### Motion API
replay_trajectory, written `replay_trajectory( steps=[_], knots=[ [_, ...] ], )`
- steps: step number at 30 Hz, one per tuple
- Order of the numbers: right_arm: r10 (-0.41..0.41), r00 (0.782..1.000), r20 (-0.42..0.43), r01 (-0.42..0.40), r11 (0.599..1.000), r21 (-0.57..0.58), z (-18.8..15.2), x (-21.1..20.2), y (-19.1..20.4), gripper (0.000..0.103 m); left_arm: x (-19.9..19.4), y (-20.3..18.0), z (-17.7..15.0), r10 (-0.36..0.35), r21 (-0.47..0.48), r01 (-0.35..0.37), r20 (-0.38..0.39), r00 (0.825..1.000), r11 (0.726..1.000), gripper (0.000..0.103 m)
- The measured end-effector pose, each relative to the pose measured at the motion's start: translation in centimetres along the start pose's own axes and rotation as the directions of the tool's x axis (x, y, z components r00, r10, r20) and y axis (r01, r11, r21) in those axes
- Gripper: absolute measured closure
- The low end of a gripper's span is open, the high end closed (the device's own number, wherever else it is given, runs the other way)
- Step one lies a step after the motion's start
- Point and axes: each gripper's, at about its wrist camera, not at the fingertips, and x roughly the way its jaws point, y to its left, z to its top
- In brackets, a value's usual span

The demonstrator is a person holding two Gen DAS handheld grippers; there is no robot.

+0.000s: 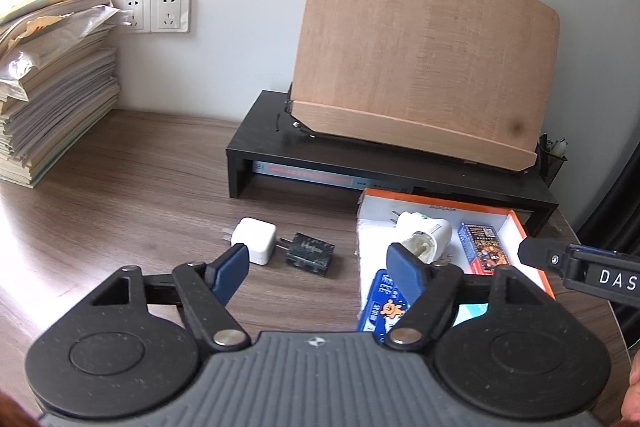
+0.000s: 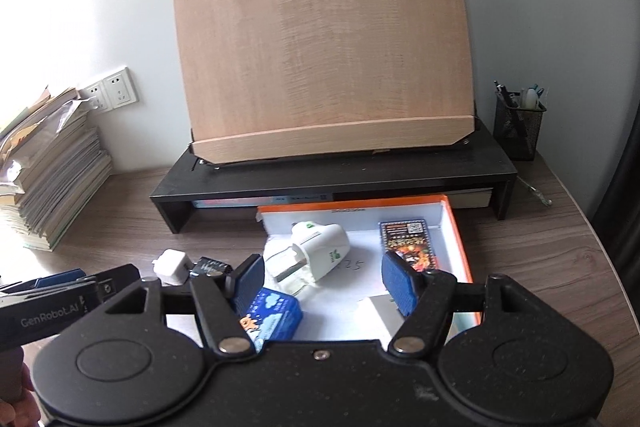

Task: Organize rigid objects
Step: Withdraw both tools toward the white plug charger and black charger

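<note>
Our left hand-held gripper (image 1: 318, 273) hangs released, its blue pads wide apart and empty, above the wooden worktop (image 1: 132, 187) just left of the orange-rimmed box (image 1: 520, 223). Our right hand-held gripper (image 2: 322, 281) is likewise released and holds nothing; it hovers over the box's near half, with its fingers spread to either side of the white floor.

We take the box as our landmark. Inside it, a white plug adapter (image 2: 320, 247) lies tilted at the left-centre, a dark printed card pack (image 2: 410, 245) lies toward the right wall, and a blue carton with a cartoon bear (image 2: 272, 315) sits at the near left corner. A small white block (image 2: 380, 307) rests near the front, partly hidden by the right pad.

Outside the box, just to its left on the worktop, a black charger (image 1: 310, 253) lies beside a white charger (image 1: 256, 239); the two look almost touching.

Behind the box stands a black riser shelf (image 2: 332, 179) carrying a tilted wooden book stand (image 2: 324, 51). Right of the shelf is a mesh pen cup (image 2: 518, 125); far left of the box, a stack of books (image 1: 52, 99) leans by the wall sockets (image 1: 154, 11).
</note>
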Motion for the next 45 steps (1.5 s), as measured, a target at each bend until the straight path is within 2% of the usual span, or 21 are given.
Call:
replay_trajectory(
  steps=[6, 27, 37, 45],
  knots=[
    [0.015, 1.000, -0.016, -0.015, 1.000, -0.020, -0.6, 0.3, 2.1, 0.024, -0.4, 1.7, -0.1, 0.020, -0.014, -0.020, -0.004, 1.000, 1.000, 0.020],
    [0.037, 0.997, -0.070, -0.041, 0.998, -0.055, -2.2, 2.2, 6.7, 0.023, 0.6, 6.7, -0.5, 0.052, -0.055, -0.054, -0.048, 0.998, 0.997, 0.019],
    [0.039, 0.995, -0.095, -0.045, 0.998, -0.053, -2.1, 4.6, 7.7, 0.023, 3.7, 7.7, 0.2, 0.046, -0.026, -0.048, -0.078, 0.996, 0.999, 0.015],
    [0.026, 0.993, -0.114, -0.031, 0.998, -0.047, -1.7, 6.9, 7.9, 0.023, 8.8, 8.1, 0.9, 0.031, 0.012, -0.030, -0.105, 0.994, 0.999, 0.014]
  ],
)
